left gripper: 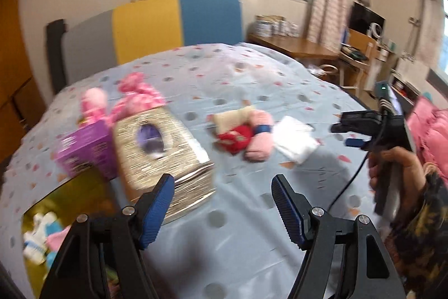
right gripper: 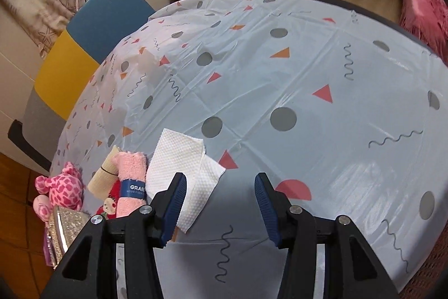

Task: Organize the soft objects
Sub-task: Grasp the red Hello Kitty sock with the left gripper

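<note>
Your left gripper (left gripper: 222,208) and right gripper (right gripper: 219,205): jaws apart, both empty. Little sorted yet: pink rolled towel (right gripper: 131,184), white embossed paper napkin (right gripper: 179,167), pink spotted plush toy (right gripper: 63,187) loose on patterned tablecloth (right gripper: 308,74), 9 o'clock of right gripper.

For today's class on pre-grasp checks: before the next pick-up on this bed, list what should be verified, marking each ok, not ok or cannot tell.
1. Left gripper empty, jaws apart: ok.
2. Right gripper empty, jaws apart: ok.
3. White embossed paper towel lies flat, clear of the right gripper's fingers: cannot tell, one finger overlaps it in view.
4. Rolled pink towel with blue band free of neighbours: not ok, it touches the red cloth.
5. Left wrist view sharp enough to aim: not ok, blurred.
6. Glittery silver tissue box clear of the left finger's path: cannot tell.
</note>
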The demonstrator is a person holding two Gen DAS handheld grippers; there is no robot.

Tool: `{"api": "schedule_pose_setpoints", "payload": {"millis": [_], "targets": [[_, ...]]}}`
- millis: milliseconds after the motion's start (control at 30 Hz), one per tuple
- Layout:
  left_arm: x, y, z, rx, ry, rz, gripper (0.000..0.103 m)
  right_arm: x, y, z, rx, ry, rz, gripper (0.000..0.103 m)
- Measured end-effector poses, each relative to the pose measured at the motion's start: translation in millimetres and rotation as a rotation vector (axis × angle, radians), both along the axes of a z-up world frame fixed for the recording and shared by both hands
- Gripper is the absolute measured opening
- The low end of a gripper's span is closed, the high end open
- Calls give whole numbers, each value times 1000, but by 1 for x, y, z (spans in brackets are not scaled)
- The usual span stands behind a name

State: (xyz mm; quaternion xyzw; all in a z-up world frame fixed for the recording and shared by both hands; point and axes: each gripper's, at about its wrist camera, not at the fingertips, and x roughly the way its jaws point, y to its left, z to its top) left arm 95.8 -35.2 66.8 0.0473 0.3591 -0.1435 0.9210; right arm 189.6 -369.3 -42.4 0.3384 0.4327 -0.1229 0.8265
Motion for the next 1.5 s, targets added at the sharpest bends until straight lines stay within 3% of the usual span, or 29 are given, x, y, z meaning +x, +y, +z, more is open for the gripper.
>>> {"api": "schedule_pose_setpoints", "payload": {"millis": [233,367,667,800,900,1067,1133,1233,1500], "targets": [[56,-51,-8,0,93,-62,38,0,0,0,55,-10,20,52],[99,-71,-24,14,176,-36,37,1,0,-1,90,-13,35,52],[185,-100,-82,163,293,58,37,3,-1,-4,178,-20,54,52],[205,-110,-107,210,333,70,47,3,0,-4,205,-26,69,55],[211,-119,-116,211,335,38,59,3,1,-5,227,-28,76,57],[223,-125,-131,209,356,34,57,2,1,-5,246,-30,77,57],[225,-122,-135,188,366,41,37,1,0,-7,249,-26,73,57],[214,-119,-136,220,335,35,25,1,0,-8,249,-20,67,57],[156,-125,-129,229,267,-39,20,-1,-8,-11,246,-16,27,57]]}}
